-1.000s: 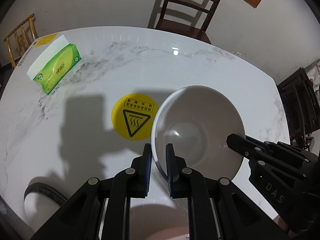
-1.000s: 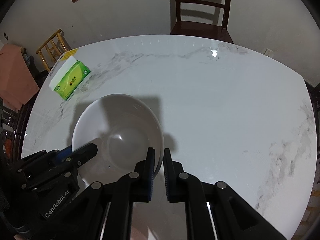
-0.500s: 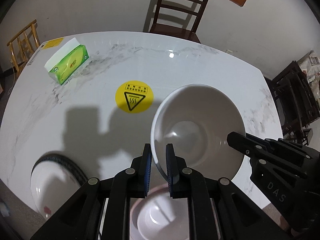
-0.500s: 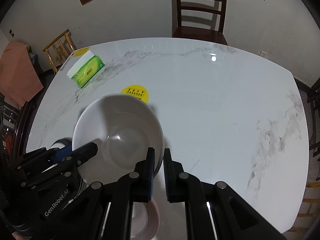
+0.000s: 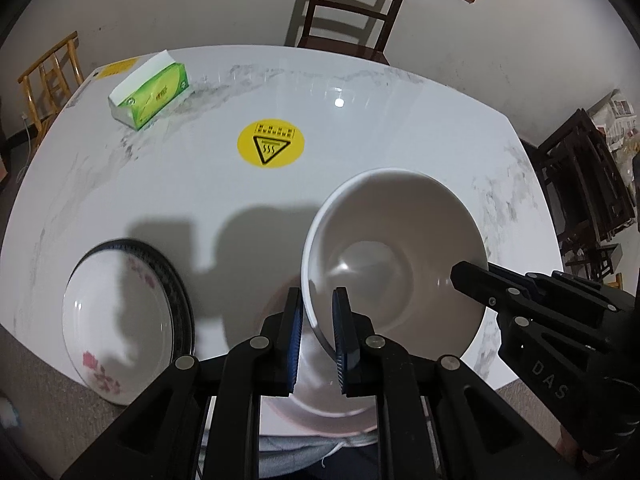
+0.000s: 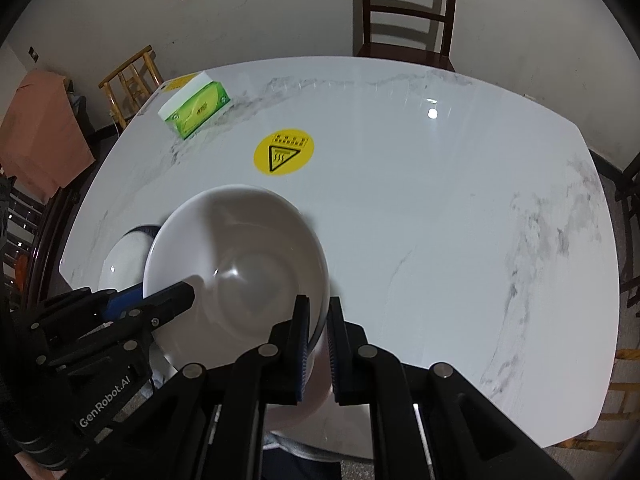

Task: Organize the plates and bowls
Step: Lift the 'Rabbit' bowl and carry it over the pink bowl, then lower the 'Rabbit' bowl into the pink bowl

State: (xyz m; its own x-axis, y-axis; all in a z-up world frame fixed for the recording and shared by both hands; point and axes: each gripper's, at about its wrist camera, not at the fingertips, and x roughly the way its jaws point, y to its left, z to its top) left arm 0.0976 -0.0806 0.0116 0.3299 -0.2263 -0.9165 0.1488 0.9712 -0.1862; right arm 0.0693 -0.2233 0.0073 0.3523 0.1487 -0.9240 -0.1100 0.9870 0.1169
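A plain white bowl (image 5: 394, 256) hangs in the air above the table's near edge, held by both grippers. My left gripper (image 5: 318, 334) is shut on its left rim. My right gripper (image 6: 318, 338) is shut on its right rim; the bowl also shows in the right wrist view (image 6: 240, 268). Right under it a white plate (image 5: 332, 408) sits at the near edge, mostly hidden. A flowered plate with a dark rim (image 5: 120, 320) lies at the near left, and it also shows in the right wrist view (image 6: 122, 258).
On the white marble table (image 6: 440, 200) are a round yellow hot-surface sticker (image 5: 270, 143) at mid-table and a green tissue box (image 5: 150, 90) at the far left. A dark wooden chair (image 6: 406, 12) stands behind the table, and more chairs stand at both sides.
Both grippers have lifted the bowl and drawn it back toward the near edge. The sticker, the flowered plate and the plate underneath have come into view.
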